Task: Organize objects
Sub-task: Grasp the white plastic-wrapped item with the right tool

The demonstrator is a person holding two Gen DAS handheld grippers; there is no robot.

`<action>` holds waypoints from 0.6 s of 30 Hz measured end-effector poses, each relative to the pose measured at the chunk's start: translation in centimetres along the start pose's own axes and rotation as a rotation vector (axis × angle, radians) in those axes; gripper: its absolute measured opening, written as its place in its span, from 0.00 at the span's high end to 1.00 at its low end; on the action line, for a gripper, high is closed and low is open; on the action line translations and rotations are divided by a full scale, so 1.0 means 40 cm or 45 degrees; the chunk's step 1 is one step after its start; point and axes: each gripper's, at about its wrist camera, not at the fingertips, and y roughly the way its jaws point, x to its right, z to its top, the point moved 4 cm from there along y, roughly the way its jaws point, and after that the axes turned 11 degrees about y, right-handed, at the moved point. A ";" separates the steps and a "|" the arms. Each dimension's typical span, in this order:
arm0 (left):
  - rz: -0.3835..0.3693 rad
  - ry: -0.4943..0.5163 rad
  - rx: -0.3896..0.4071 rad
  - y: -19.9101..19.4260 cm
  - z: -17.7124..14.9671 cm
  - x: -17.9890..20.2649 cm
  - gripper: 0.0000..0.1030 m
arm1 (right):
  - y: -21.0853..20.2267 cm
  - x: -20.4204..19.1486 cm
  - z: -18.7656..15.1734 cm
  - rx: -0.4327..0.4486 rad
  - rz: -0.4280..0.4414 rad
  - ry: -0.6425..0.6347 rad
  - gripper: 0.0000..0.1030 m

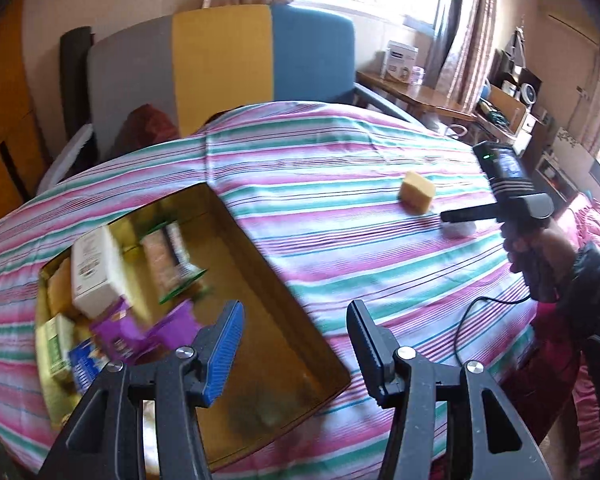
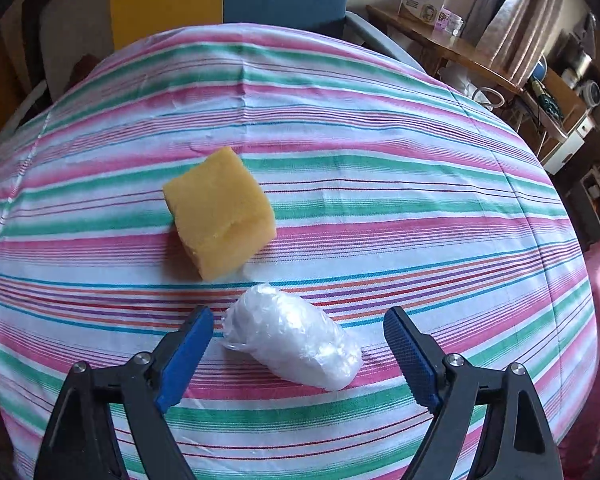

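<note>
A gold box (image 1: 260, 280) lies open on the striped tablecloth (image 1: 340, 200) and holds several packets and cartons, among them a white carton (image 1: 94, 272) and a purple packet (image 1: 140, 332). My left gripper (image 1: 296, 320) is open and empty over the box's right rim. A yellow sponge block (image 2: 220, 212) and a white plastic-wrapped bundle (image 2: 292, 344) lie on the cloth (image 2: 380, 160). My right gripper (image 2: 300, 328) is open with the bundle between its fingers. The sponge (image 1: 417, 191) and the right gripper (image 1: 460, 216) also show in the left wrist view.
A grey, yellow and blue chair back (image 1: 220, 68) stands behind the table. A wooden side table (image 1: 412, 92) with a white box (image 1: 400, 60) stands at the right by the curtains. A black cable (image 1: 480, 320) trails on the cloth.
</note>
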 end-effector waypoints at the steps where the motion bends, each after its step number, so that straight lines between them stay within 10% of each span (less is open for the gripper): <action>1: -0.012 0.008 0.003 0.005 0.009 0.010 0.47 | 0.008 -0.001 -0.002 -0.021 -0.006 -0.010 0.49; 18: -0.337 -0.013 -0.153 0.248 0.197 0.196 0.48 | -0.051 0.130 0.033 0.041 0.002 0.301 0.60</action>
